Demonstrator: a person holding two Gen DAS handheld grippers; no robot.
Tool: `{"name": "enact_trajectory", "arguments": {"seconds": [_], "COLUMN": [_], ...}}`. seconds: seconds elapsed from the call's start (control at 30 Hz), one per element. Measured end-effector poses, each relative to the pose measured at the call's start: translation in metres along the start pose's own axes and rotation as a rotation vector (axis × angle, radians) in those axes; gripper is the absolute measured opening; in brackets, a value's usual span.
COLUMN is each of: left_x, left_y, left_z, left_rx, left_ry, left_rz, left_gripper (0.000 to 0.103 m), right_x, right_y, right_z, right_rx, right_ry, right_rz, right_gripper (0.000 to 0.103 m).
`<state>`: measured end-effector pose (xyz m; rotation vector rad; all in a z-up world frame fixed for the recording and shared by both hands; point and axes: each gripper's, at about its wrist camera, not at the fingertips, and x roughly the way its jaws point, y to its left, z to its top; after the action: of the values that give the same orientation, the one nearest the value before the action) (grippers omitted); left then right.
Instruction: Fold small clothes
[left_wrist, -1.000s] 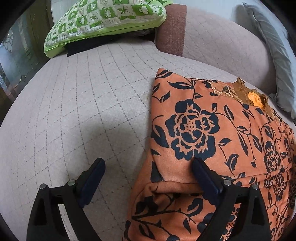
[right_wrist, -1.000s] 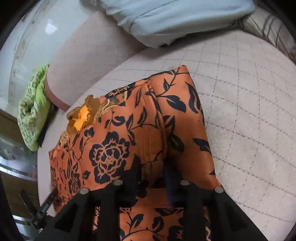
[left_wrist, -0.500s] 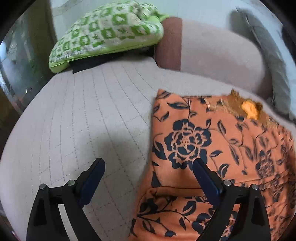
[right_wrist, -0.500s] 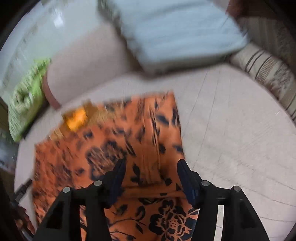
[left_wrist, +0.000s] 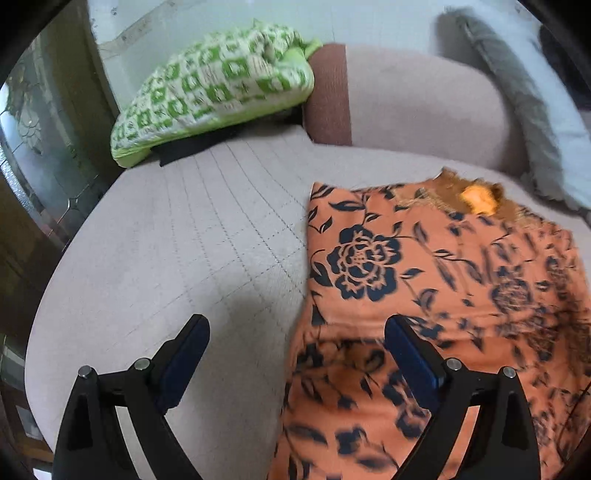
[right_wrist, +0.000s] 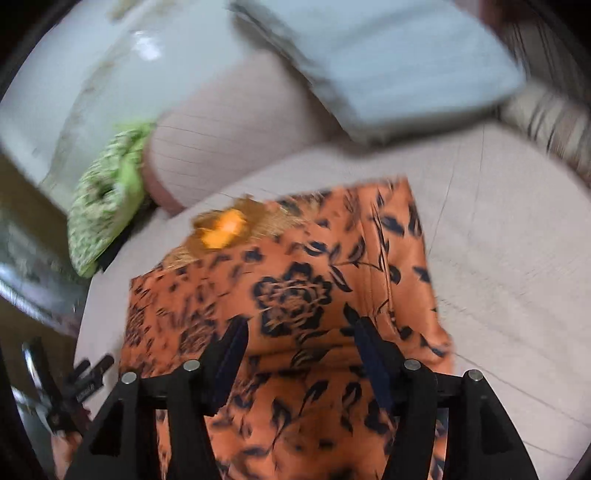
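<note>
A: What was seen on the quilted sofa seat (left_wrist: 192, 236)?

B: The orange floral garment (left_wrist: 424, 295) was laid flat on it, partly folded, near a green patterned cushion (left_wrist: 214, 81).

A: And the 2 claws?

B: The left claw (left_wrist: 295, 350) was held wide, empty. The right claw (right_wrist: 299, 347) was spread above the garment, nothing gripped.

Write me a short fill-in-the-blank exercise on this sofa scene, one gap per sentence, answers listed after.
1. The orange garment is printed with dark ____ and leaves.
2. The checked cushion at the far end of the sofa seat is white and ____.
3. The left tongs hang above the garment's edge with nothing ____ them.
4. The right tongs stand ____ above the garment.

Missing words: flowers; green; between; open
</note>
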<state>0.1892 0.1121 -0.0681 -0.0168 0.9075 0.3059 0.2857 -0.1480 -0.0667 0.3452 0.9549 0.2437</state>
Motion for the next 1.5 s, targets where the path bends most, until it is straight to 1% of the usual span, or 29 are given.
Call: {"name": "enact_trajectory", "arguments": {"seconds": [0.1,0.13,0.2,0.3,0.33,0.37,0.43,0.5,0.53,0.63,0.67,0.7,0.77,0.8,0.83,0.87,0.9,0.93,0.97,1.03,1.07,1.1,1.17,1.23,1.27,1.3,1.33,1.37,1.5], "left_x": [-0.041,-0.05,-0.078,-0.117,-0.129,-0.143,-0.166,-0.198,-0.221,-0.273,-0.293,-0.307,-0.325,-0.326,-0.322,-0.314,-0.301,-0.286,-0.268,-0.236,-0.22,-0.205,-0.184,-0.166,-0.158,-0.155,-0.149,-0.143,-0.125], "left_y": [0.007,0.008,0.011,0.015,0.017,0.019,0.025,0.038,0.048,0.075,0.085,0.091,0.099,0.099,0.098,0.096,0.093,0.091,0.089,0.088,0.088,0.089,0.091,0.089,0.088,0.086,0.085,0.084,0.079], "left_z": [-0.011,-0.013,-0.019,-0.03,-0.033,-0.039,-0.051,-0.064,-0.073,-0.092,-0.101,-0.109,-0.126,-0.134,-0.141,-0.148,-0.155,-0.162,-0.17,-0.187,-0.195,-0.203,-0.216,-0.225,-0.226,-0.23,-0.232,-0.233,-0.233], "left_rx": [-0.02,-0.025,-0.044,-0.05,-0.05,-0.048,-0.044,-0.065,-0.095,-0.179,-0.212,-0.236,-0.267,-0.268,-0.263,-0.253,-0.242,-0.234,-0.231,-0.247,-0.254,-0.262,-0.284,-0.282,-0.28,-0.278,-0.275,-0.281,-0.28], "left_ry": [-0.043,-0.053,-0.081,-0.129,-0.144,-0.163,-0.193,-0.248,-0.297,-0.409,-0.468,-0.508,-0.547,-0.553,-0.541,-0.506,-0.448,-0.387,-0.324,-0.229,-0.177,-0.123,-0.057,0.007,0.028,0.042,0.07,0.093,0.141], "left_rz": [-0.014,-0.019,-0.039,-0.06,-0.066,-0.07,-0.07,-0.07,-0.075,-0.118,-0.132,-0.134,-0.146,-0.153,-0.156,-0.154,-0.148,-0.147,-0.142,-0.121,-0.119,-0.116,-0.101,-0.098,-0.101,-0.101,-0.106,-0.121,-0.148], "left_gripper": [0.096,0.096,0.096,0.097,0.097,0.097,0.097,0.097,0.097,0.097,0.099,0.103,0.103,0.103,0.103,0.103,0.103,0.103,0.103,0.103,0.103,0.103,0.103,0.103,0.103,0.103,0.103,0.103,0.103], "right_x": [-0.064,-0.086,-0.137,-0.201,-0.222,-0.249,-0.285,-0.325,-0.346,-0.424,-0.441,-0.459,-0.484,-0.487,-0.485,-0.476,-0.466,-0.449,-0.426,-0.369,-0.344,-0.322,-0.293,-0.266,-0.255,-0.244,-0.234,-0.224,-0.195], "right_y": [0.018,0.016,0.019,0.029,0.033,0.036,0.045,0.052,0.055,0.067,0.071,0.075,0.082,0.084,0.084,0.082,0.077,0.068,0.056,0.025,0.009,-0.005,-0.019,-0.03,-0.034,-0.037,-0.038,-0.041,-0.049], "right_z": [-0.016,-0.017,-0.032,-0.057,-0.067,-0.079,-0.101,-0.118,-0.127,-0.157,-0.164,-0.173,-0.19,-0.196,-0.199,-0.201,-0.201,-0.199,-0.196,-0.195,-0.201,-0.212,-0.23,-0.244,-0.246,-0.25,-0.255,-0.254,-0.244], "right_rx": [-0.098,-0.114,-0.145,-0.195,-0.22,-0.247,-0.283,-0.305,-0.306,-0.311,-0.314,-0.322,-0.349,-0.355,-0.361,-0.361,-0.346,-0.311,-0.256,-0.126,-0.058,-0.012,0.007,0.032,0.043,0.049,0.047,0.057,0.091], "right_ry": [-0.116,-0.15,-0.242,-0.384,-0.433,-0.486,-0.576,-0.671,-0.728,-0.959,-1.012,-1.077,-1.166,-1.174,-1.163,-1.121,-1.062,-0.973,-0.853,-0.611,-0.52,-0.459,-0.381,-0.279,-0.236,-0.199,-0.171,-0.141,-0.058], "right_rz": [-0.004,-0.001,-0.012,-0.04,-0.059,-0.077,-0.102,-0.125,-0.137,-0.142,-0.146,-0.151,-0.155,-0.158,-0.156,-0.15,-0.144,-0.125,-0.09,-0.022,-0.009,-0.007,-0.06,-0.035,-0.041,-0.053,-0.042,-0.016,-0.009], "right_gripper": [0.064,0.065,0.067,0.073,0.078,0.08,0.08,0.08,0.081,0.087,0.089,0.09,0.096,0.097,0.097,0.097,0.097,0.097,0.097,0.097,0.096,0.095,0.095,0.095,0.095,0.095,0.095,0.093,0.093]}}
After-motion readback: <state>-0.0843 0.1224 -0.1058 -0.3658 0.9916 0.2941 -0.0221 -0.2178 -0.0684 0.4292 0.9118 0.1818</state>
